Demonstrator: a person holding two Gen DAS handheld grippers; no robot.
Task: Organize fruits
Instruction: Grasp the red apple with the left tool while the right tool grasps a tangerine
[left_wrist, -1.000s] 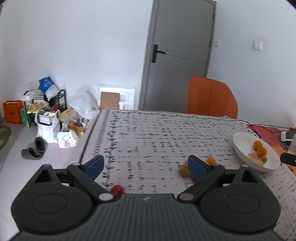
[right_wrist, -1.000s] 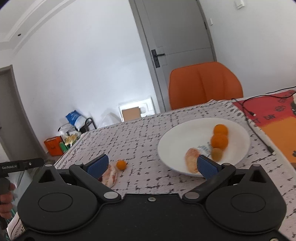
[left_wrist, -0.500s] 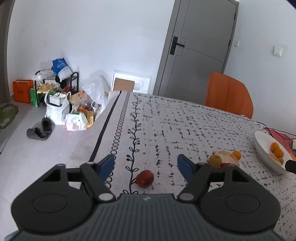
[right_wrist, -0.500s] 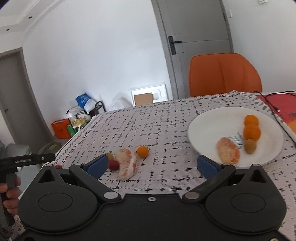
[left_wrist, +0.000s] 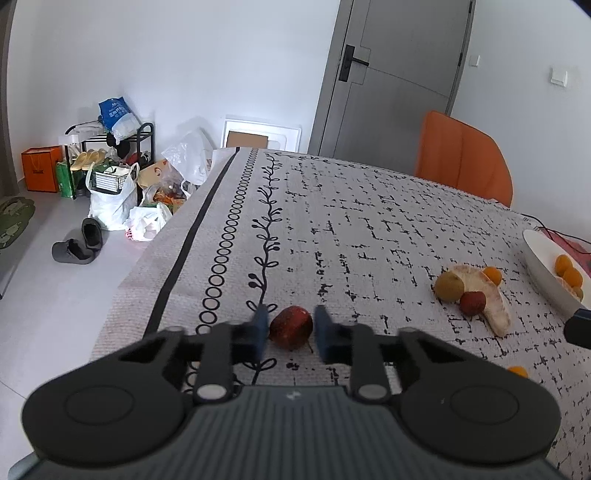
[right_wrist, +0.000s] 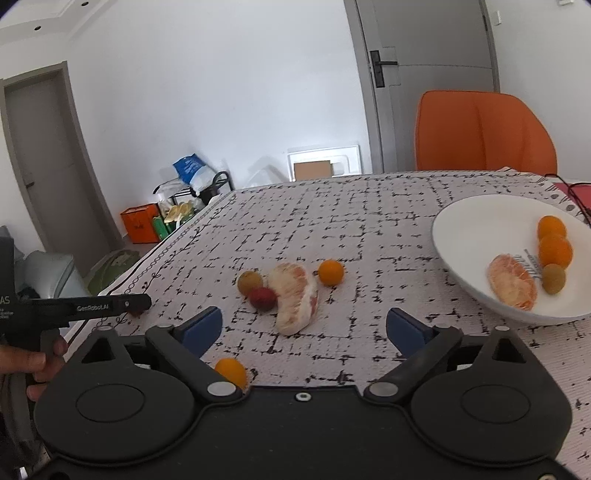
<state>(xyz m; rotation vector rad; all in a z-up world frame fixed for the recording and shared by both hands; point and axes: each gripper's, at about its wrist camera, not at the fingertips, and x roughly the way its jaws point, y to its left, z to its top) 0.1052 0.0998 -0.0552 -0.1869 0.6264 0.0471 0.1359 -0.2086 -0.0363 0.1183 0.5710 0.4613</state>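
On the patterned cloth tabletop (left_wrist: 369, 229), the left tongs (left_wrist: 290, 328) squeeze a small dark-red fruit (left_wrist: 291, 326) low in the frame; the right tongs (right_wrist: 303, 326) gape empty. Next, I think: lift it gently to the white round bowl (right_wrist: 476, 221).

a home dining room: clothed table (left_wrist: 369, 221), orange chair (right_wrist: 484, 133), shoe rack (left_wrist: 110, 155), grocery bags (left_wrist: 110, 199)

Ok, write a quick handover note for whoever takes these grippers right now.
Left gripper: just closed on the red fruit near the cloth's edge, not yet lifted.
Right gripper: open, empty, jaws just narrowed a little, aimed at the pomelo piece.
Bowl: two oranges, one green fruit, one pomelo piece.
Left on the cloth: pomelo piece, small red and green fruits, two kumquats.
Next: carry the red fruit to the bowl, then the others.
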